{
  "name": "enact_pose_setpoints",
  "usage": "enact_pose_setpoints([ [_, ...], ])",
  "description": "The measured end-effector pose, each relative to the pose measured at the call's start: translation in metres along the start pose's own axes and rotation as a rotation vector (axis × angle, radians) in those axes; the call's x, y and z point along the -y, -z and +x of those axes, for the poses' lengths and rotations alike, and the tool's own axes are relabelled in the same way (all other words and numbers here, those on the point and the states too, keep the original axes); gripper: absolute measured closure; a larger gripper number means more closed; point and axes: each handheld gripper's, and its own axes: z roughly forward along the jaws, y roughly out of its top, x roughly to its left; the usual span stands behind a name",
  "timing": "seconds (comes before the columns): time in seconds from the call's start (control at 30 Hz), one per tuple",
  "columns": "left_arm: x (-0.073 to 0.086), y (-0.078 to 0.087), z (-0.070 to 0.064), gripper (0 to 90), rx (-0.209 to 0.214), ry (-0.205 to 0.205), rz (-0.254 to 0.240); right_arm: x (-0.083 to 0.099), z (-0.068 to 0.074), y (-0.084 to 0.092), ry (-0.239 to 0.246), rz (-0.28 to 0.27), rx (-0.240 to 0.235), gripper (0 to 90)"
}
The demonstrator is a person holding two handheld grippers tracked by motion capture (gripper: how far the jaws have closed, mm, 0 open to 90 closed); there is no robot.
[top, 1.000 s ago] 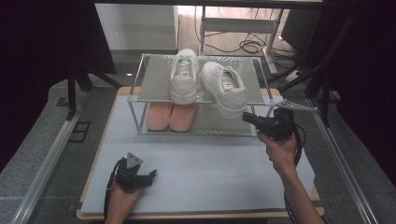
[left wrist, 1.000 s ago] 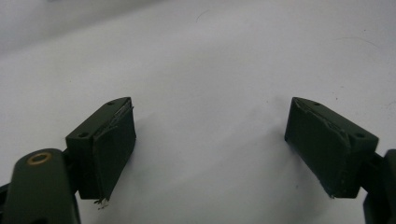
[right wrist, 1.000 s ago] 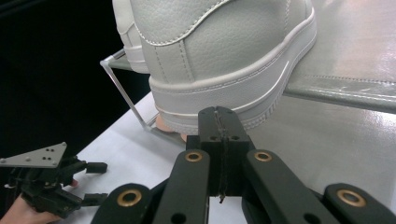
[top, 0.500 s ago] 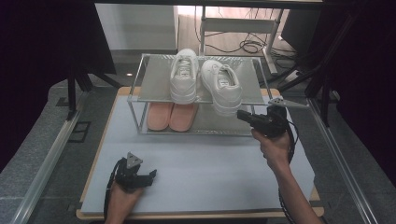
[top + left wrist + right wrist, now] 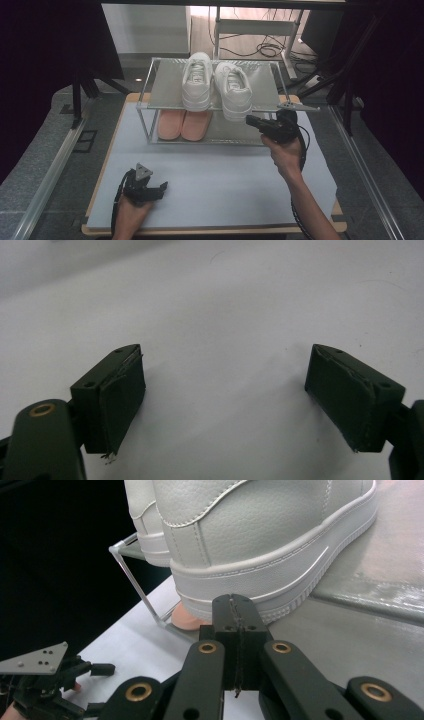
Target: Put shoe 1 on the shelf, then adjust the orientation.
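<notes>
Two white sneakers stand on the top shelf of a wire shoe rack [image 5: 165, 85], the left one [image 5: 197, 82] beside the right one [image 5: 234, 90]. A pink pair of slippers [image 5: 182, 125] lies under the shelf. My right gripper [image 5: 251, 120] is shut with nothing in it, its tips level with the right sneaker's heel. In the right gripper view the shut right gripper [image 5: 233, 601] points at that heel's sole [image 5: 260, 585]; I cannot tell whether it touches. My left gripper [image 5: 161, 188] rests on the white mat, open and empty [image 5: 225, 390].
The white mat [image 5: 215, 175] covers the table in front of the rack. Metal rails [image 5: 50, 165] run along both sides of the table. Cables [image 5: 270, 50] and stand legs lie on the floor behind the rack.
My right gripper has moved left along the rack's front, from beside the shelf's right corner to the right sneaker's heel. The left gripper has stayed put.
</notes>
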Motion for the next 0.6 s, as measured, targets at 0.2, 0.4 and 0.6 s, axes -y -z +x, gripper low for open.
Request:
enact_pose_setpoints([
  [0.2, 0.0, 0.0, 0.0, 16.3, 0.0, -0.001, 0.0, -0.001, 0.0, -0.006, -0.006, -0.001, -0.004, 89.7],
  [0.4, 0.0, 0.0, 0.0, 16.3, -0.001, -0.002, 0.0, -0.003, 0.0, -0.013, -0.007, 0.002, -0.008, 89.7],
  [0.6, 0.0, 0.0, 0.0, 16.4, -0.002, 0.001, -0.004, -0.005, 0.0, -0.022, -0.011, 0.007, -0.007, 89.7],
])
